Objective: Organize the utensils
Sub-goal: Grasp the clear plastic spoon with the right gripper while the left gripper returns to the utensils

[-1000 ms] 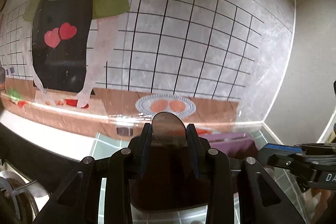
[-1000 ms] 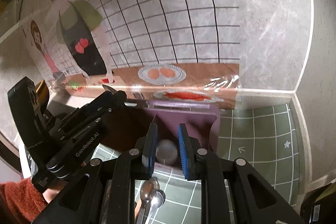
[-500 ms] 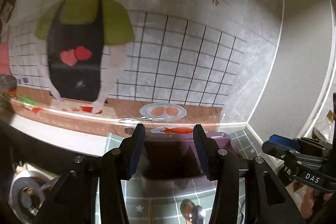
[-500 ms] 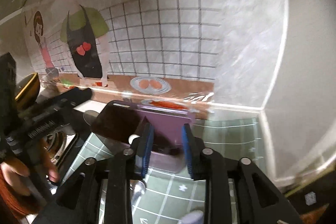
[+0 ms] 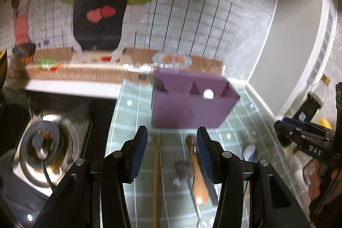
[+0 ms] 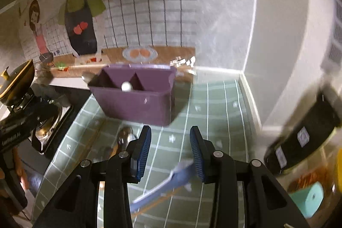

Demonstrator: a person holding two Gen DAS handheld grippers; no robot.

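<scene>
Left wrist view: my left claw [image 5: 172, 138] is released, nothing between its blue pads. Below and ahead of it, on the green gridded worktop [image 5: 132, 112], lie a wooden chopstick [image 5: 155, 174], a wooden-handled utensil [image 5: 197, 172] and a dark metal utensil [image 5: 183, 170]; motion blur prevents finer identification. Beyond them stands the purple organizer [image 5: 188, 108], divided into compartments, with a white-tipped item [image 5: 208, 93] showing in a middle one. A gas burner [image 5: 40, 142] sits left of the worktop. The other claw's body is at the right edge.

Right wrist view: my right claw [image 6: 170, 140] is opening, with nothing pressed between the pads. A blue spoon [image 6: 164, 183] lies on the worktop beneath it, a metal spoon [image 6: 124, 139] just left. The purple organizer stands ahead, apart from the claw, the white-tipped item in a middle compartment.
</scene>
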